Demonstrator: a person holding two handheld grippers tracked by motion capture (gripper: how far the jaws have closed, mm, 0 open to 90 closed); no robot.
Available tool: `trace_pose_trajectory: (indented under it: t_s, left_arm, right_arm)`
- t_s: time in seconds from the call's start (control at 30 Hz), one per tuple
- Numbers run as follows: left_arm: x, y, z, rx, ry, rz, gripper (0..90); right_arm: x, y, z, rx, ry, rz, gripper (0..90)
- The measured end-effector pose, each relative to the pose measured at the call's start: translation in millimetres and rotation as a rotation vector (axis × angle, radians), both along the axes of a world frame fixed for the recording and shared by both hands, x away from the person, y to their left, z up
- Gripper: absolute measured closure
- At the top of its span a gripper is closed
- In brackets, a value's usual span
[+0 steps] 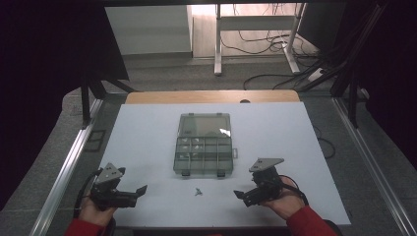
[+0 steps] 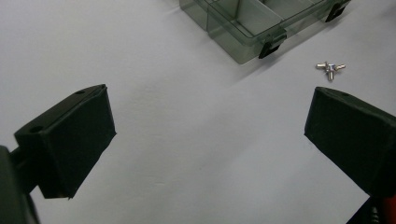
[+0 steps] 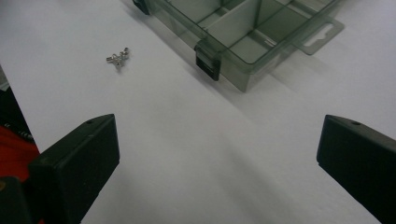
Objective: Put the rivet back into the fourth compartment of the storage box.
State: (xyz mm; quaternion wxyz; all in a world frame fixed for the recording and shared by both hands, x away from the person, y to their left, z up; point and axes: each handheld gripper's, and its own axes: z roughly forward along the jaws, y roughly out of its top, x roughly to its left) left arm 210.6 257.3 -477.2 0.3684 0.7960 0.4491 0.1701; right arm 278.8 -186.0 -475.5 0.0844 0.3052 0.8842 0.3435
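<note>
A clear grey compartment box (image 1: 203, 144) lies open in the middle of the white table (image 1: 147, 132), its lid folded back away from me. A few small silver screws (image 1: 197, 191) lie in a cluster just in front of it, also seen as screws (image 2: 330, 68) and screws (image 3: 117, 58). My left gripper (image 1: 140, 191) rests at the near left, open, nothing between its jaws. My right gripper (image 1: 239, 194) sits at the near right, also open and holding nothing. The screws lie between the two grippers. The box corner (image 2: 243, 32) and its black latch (image 3: 208, 64) show in the gripper views.
The box has a hang tab (image 1: 235, 153) on its right side. A wooden strip (image 1: 211, 96) borders the table's far edge. Metal rails (image 1: 64, 167) run along both sides. Cables (image 1: 275, 44) and a desk frame stand on the floor beyond.
</note>
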Motion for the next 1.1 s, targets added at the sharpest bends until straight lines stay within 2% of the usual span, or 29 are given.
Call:
trace_pose_trajectory:
  t_s: [0.13,0.17,0.23,0.63,0.87,0.97,1.1]
  left_arm:
    - [0.3,0.3,-0.1,-0.001,0.002,0.001,2.1]
    - [0.2,0.3,0.0,0.001,0.002,0.001,2.2]
    - [0.2,0.2,-0.1,0.001,0.001,0.001,2.2]
    - [1.0,0.2,-0.3,0.002,0.008,0.003,2.3]
    - [1.1,0.1,-0.4,0.003,0.009,0.004,2.5]
    - [1.1,0.0,-0.4,0.004,0.009,0.003,2.5]
    - [1.0,-0.2,-0.4,0.005,0.009,0.003,2.6]
  right_arm:
    - [1.3,7.4,-0.9,0.004,0.013,0.010,0.0]
    - [2.1,12.3,-1.7,0.004,0.032,0.021,0.0]
    - [2.2,15.1,-2.6,0.004,0.041,0.026,0.0]
    - [4.6,42.3,-7.4,-0.041,0.064,0.087,3.7]
    - [6.1,58.0,-9.5,-0.047,0.057,0.123,10.0]
    - [6.5,64.9,-11.4,-0.064,0.060,0.131,13.3]
    - [6.9,76.6,-14.2,-0.072,0.061,0.153,22.8]
